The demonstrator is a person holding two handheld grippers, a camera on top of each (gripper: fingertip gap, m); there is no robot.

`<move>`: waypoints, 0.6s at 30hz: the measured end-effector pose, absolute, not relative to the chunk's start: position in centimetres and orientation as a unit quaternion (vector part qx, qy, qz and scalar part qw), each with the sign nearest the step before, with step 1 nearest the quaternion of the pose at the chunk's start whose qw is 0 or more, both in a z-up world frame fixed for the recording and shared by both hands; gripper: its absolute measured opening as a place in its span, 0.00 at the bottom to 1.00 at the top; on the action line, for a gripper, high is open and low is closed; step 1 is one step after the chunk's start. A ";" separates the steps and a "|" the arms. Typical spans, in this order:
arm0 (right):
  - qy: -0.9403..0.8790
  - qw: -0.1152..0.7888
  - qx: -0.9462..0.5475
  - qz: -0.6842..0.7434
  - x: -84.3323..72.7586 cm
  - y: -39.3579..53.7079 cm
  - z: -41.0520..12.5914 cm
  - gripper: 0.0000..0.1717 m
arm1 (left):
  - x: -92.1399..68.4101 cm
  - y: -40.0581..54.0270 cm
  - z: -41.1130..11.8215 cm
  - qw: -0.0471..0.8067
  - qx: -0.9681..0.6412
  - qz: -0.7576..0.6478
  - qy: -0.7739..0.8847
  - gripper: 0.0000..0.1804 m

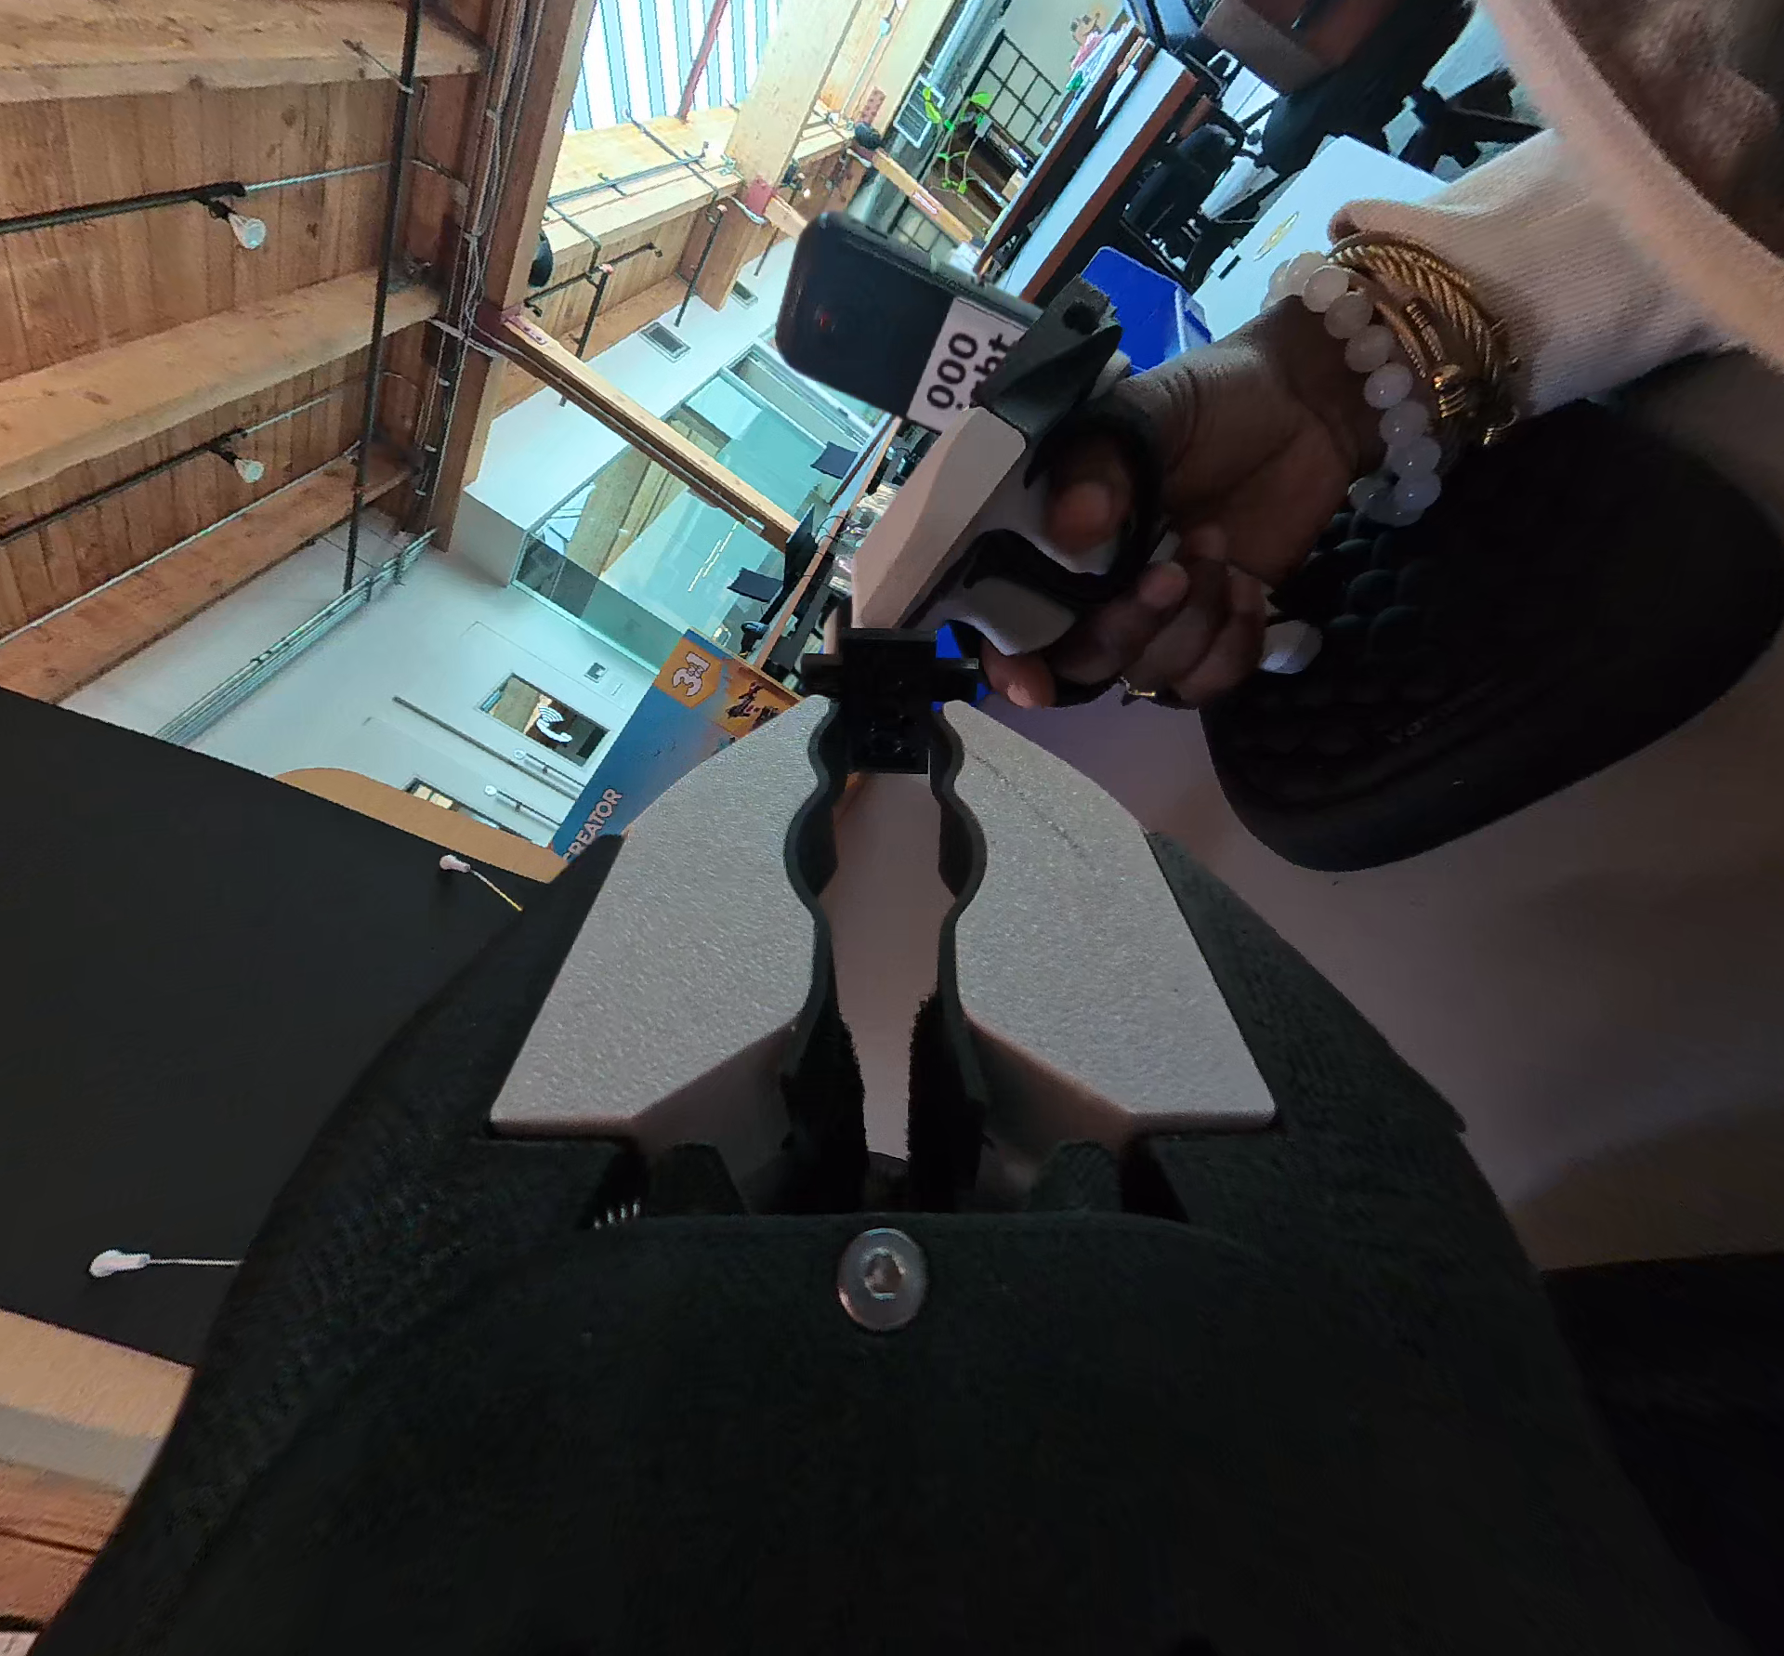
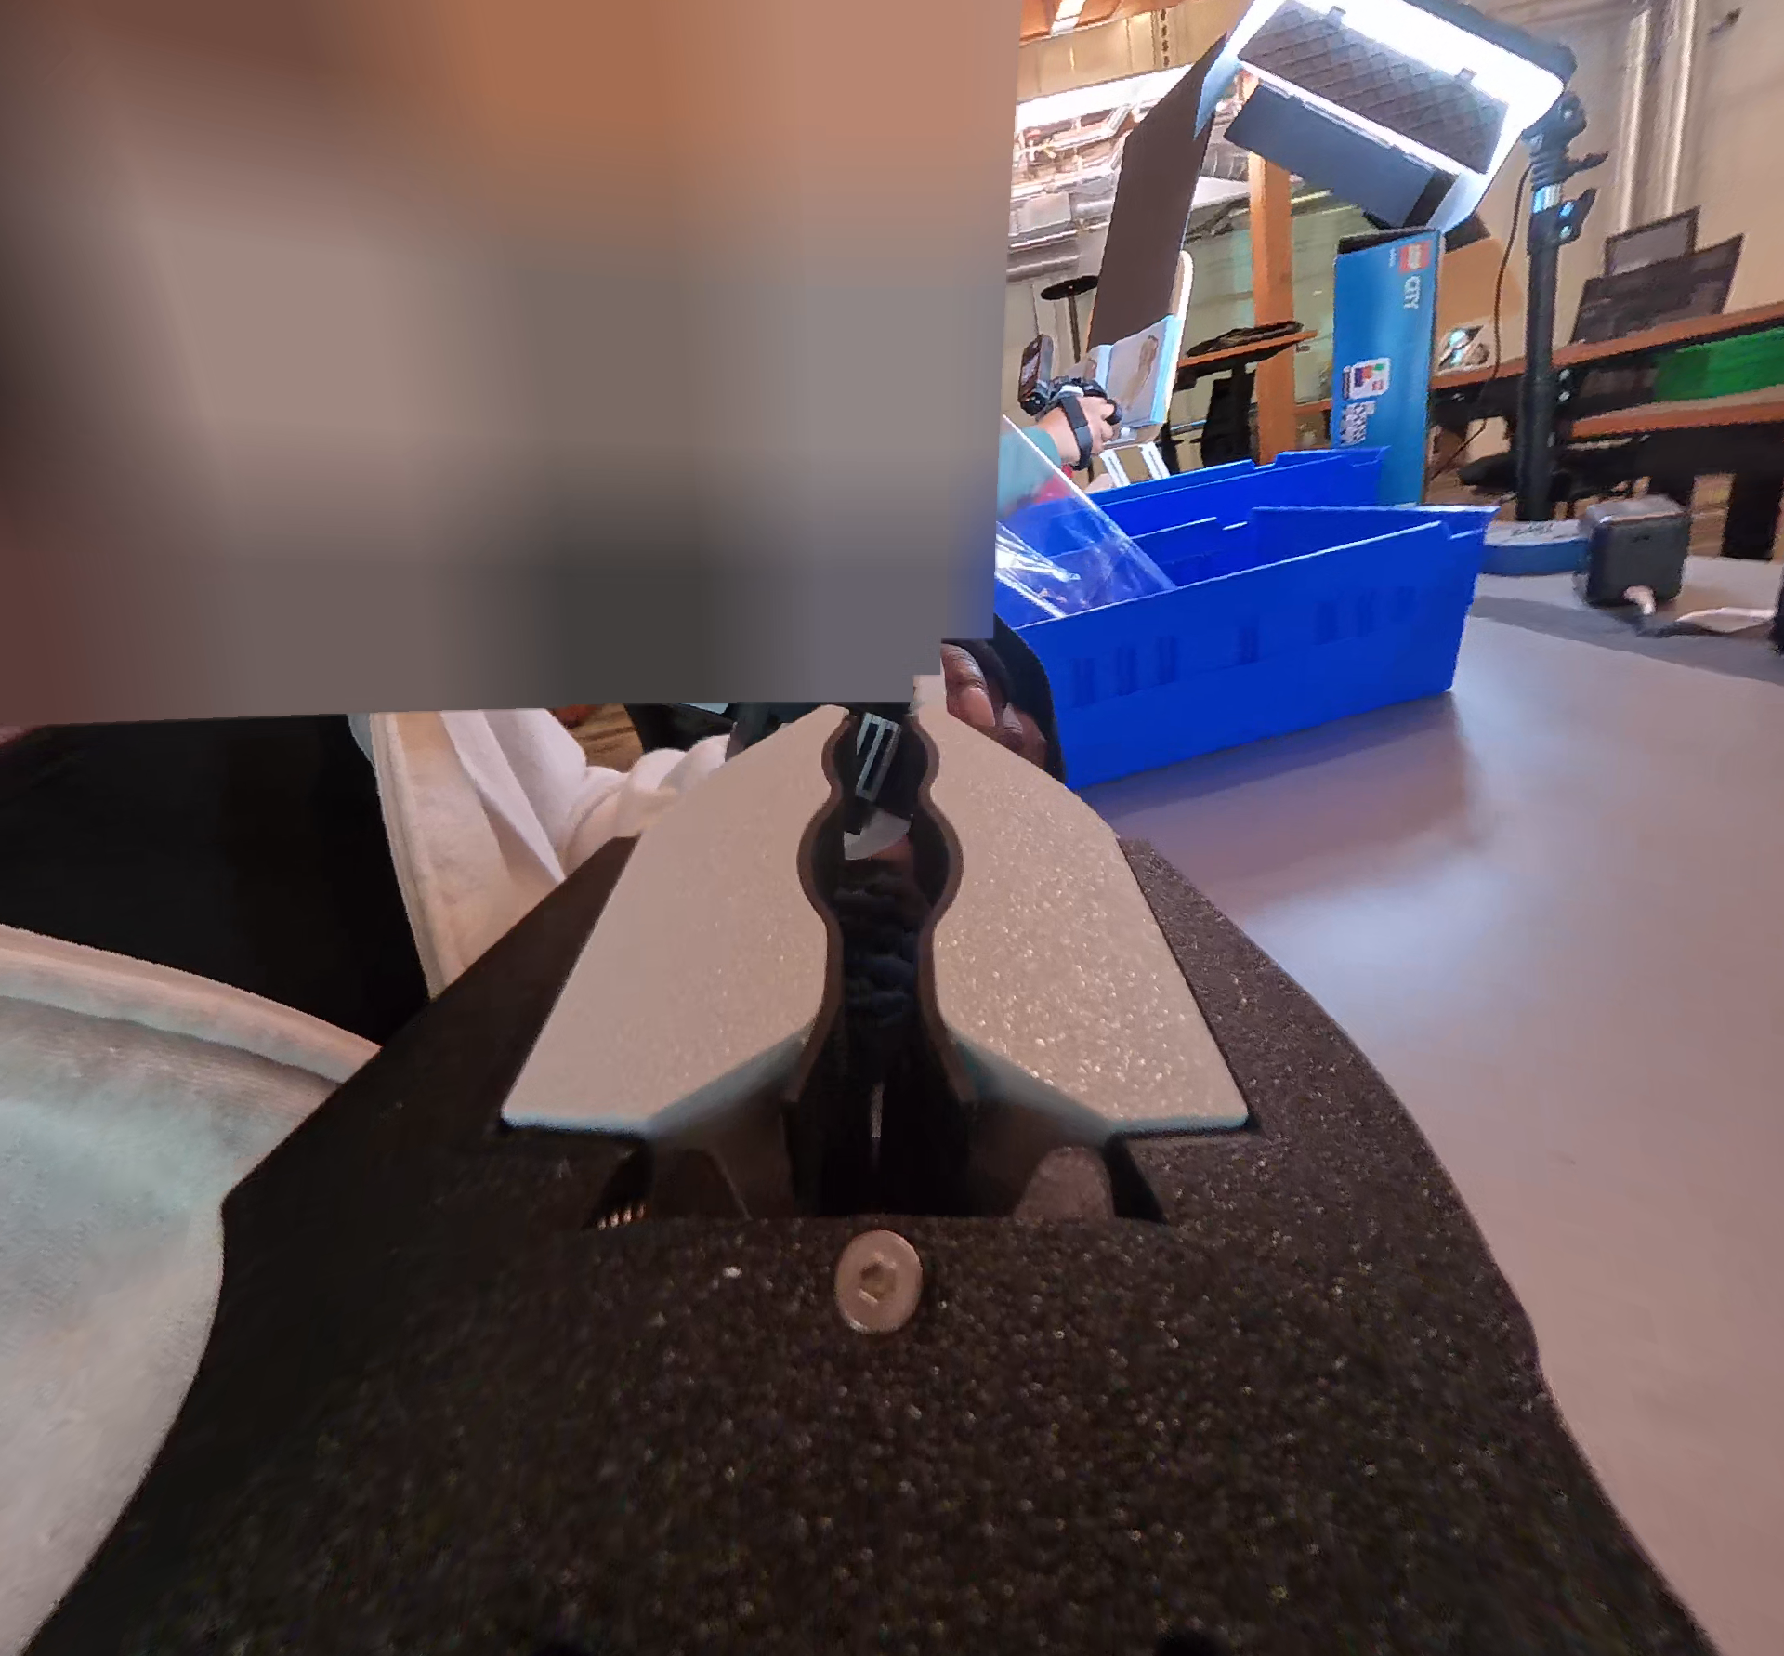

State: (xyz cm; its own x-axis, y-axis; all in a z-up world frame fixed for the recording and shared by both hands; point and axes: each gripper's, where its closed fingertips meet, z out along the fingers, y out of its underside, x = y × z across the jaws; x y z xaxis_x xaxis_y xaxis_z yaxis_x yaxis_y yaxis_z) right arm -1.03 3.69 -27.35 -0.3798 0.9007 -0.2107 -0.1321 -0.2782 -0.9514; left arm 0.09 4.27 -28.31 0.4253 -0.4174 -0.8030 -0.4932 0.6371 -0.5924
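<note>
Your left gripper point(image 1: 886, 721) has its jaws clamped on a small black block piece point(image 1: 883, 702), both pads pressed against its sides, with short black tabs poking out left and right just past the fingertips. It's held up in the air, tilted toward the wooden ceiling. Just beyond it, to the right, your other hand point(image 1: 1207, 528) grips the right gripper point(image 1: 850, 615), whose tips come right down to the top of that black piece. One camera point(image 1: 869, 326) rides on top of it, carrying a white label with printed writing.

On that wrist you've got two bracelets: one of white beads point(image 1: 1380, 383), one gold point(image 1: 1429, 326).

From the right gripper's point(image 2: 874, 746) own view, its jaws are nearly together on a thin dark piece point(image 2: 874, 755) with pale edges; what it is I can't tell.

Farther right, one blue bin point(image 2: 1255, 644) with dividers sits on the grey table point(image 2: 1448, 934), a clear plastic bag point(image 2: 1072, 538) inside. Behind it stands one tall blue box point(image 2: 1380, 354) with printed branding, and one lit light panel point(image 2: 1400, 65) on a stand. A second box point(image 1: 666, 741), blue and orange, shows far left.
</note>
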 end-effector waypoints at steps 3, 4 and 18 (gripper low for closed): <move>-0.464 0.356 -0.421 0.693 -1.0 3.8 -27.6 0.04 | 0.1 4.3 -28.5 0.725 -0.426 0.031 0.539 0.09; -0.469 0.356 -0.425 0.687 -1.0 3.9 -27.8 0.04 | 0.1 4.5 -28.7 0.722 -0.430 0.035 0.541 0.09; -0.402 0.397 -0.418 0.712 0.8 6.5 -26.0 0.04 | -2.2 4.7 -25.7 0.772 -0.444 -0.012 0.454 0.09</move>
State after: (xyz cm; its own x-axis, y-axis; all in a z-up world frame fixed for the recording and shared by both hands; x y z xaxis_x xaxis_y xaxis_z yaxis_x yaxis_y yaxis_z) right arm 0.81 6.45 -25.95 -0.3354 0.9009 -0.2754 -0.2294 -0.3617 -0.9036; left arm -2.18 4.65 -25.72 0.5869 -0.4221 -0.6909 -0.3840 0.6062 -0.6965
